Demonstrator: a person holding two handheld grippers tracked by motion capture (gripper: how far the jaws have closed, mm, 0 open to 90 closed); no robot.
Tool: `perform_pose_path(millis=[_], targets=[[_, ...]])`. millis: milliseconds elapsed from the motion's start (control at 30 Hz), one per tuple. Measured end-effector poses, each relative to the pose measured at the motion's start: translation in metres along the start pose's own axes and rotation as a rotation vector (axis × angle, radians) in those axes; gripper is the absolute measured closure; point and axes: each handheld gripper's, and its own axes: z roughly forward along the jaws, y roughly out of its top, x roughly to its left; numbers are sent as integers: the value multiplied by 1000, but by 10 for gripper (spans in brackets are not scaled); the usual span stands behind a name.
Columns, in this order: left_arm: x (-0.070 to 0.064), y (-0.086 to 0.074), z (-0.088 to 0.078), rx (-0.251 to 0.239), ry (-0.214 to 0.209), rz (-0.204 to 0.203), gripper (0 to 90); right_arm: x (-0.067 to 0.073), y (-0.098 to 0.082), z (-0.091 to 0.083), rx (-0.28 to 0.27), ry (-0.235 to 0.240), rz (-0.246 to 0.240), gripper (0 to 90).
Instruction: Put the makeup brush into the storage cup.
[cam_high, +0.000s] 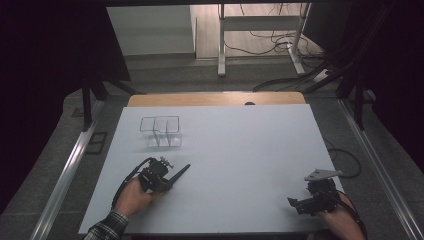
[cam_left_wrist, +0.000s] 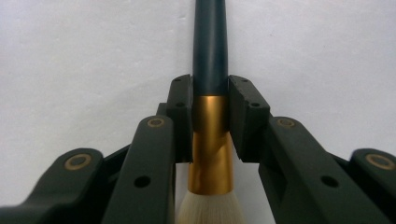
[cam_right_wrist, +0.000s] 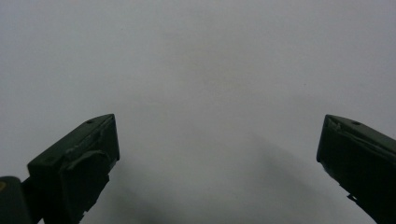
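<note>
A makeup brush (cam_left_wrist: 210, 42) with a dark handle, a gold ferrule and white bristles is clamped at the ferrule by my left gripper (cam_left_wrist: 210, 95). In the high view the left gripper (cam_high: 167, 183) lies low over the white table at front left. The brush handle (cam_high: 183, 171) sticks out from it toward the far right. My right gripper (cam_high: 296, 203) rests near the front right edge, pointing left. In the right gripper view its jaws (cam_right_wrist: 217, 140) stand wide apart over bare white surface with nothing between them.
A clear two-compartment holder (cam_high: 161, 131) stands on the white table (cam_high: 240, 150) beyond the left gripper, at the far left. A wooden strip (cam_high: 215, 99) runs along the far edge. Cables and desk legs lie on the floor beyond.
</note>
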Motion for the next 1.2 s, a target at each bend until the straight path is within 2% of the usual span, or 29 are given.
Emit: perform_pose_path(millis=[167, 200, 267, 300, 567, 667, 767, 1200], targets=[[2, -2, 0, -22, -9, 9, 727, 0, 0, 0, 0, 1, -1, 0], [3, -3, -1, -34, 10, 0, 727, 0, 0, 0, 1, 2, -1, 0], [5, -3, -2, -32, 10, 0, 727, 1, 0, 0, 1, 2, -2, 0], [8, -3, -3, -49, -12, -17, 727, 1, 0, 0, 1, 2, -1, 0], [9, -5, -8, -93, -35, -30, 728, 1, 0, 0, 1, 3, -2, 0], [9, -5, -10, -100, -52, -26, 728, 1, 0, 0, 2, 3, -2, 0], [8, -5, -10, -102, -52, -17, 729, 1, 0, 0, 3, 3, -2, 0], [5, -5, -21, -181, -64, -1, 729, 1, 0, 0, 2, 3, -2, 0]])
